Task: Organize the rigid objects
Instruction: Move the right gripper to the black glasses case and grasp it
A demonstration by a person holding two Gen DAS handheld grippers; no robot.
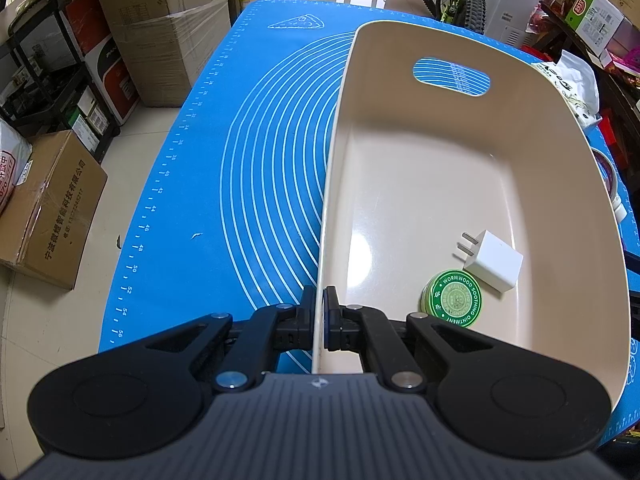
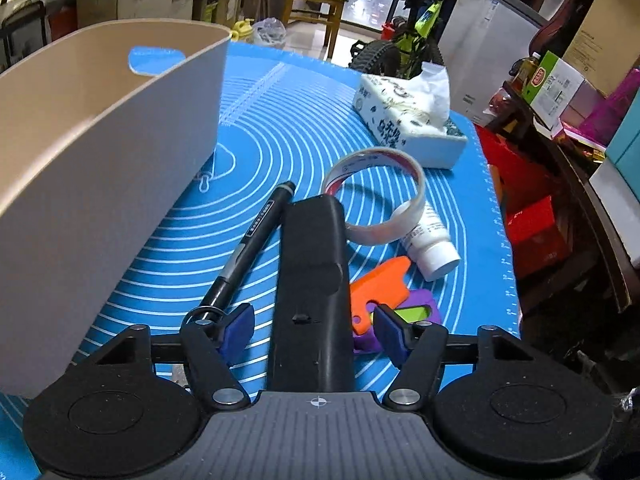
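My left gripper (image 1: 320,312) is shut on the left rim of a beige plastic bin (image 1: 560,128) that stands on the blue mat. Inside the bin lie a white charger plug (image 1: 494,261) and a green round ointment tin (image 1: 454,299). In the right wrist view the bin (image 2: 100,128) is at the left. My right gripper (image 2: 316,324) is open, its fingers on either side of a long black remote-like object (image 2: 312,280) that lies on the mat between them. A black pen (image 2: 250,244) lies just left of it. An orange toy (image 2: 378,286), a purple toy (image 2: 420,308), a tape ring (image 2: 380,196) and a white tube (image 2: 430,244) lie to the right.
A tissue box (image 2: 408,120) sits at the far right of the blue mat (image 1: 240,160). Cardboard boxes (image 1: 52,208) stand on the floor to the left. A bicycle (image 2: 412,28) and shelves with boxes are beyond and right of the table.
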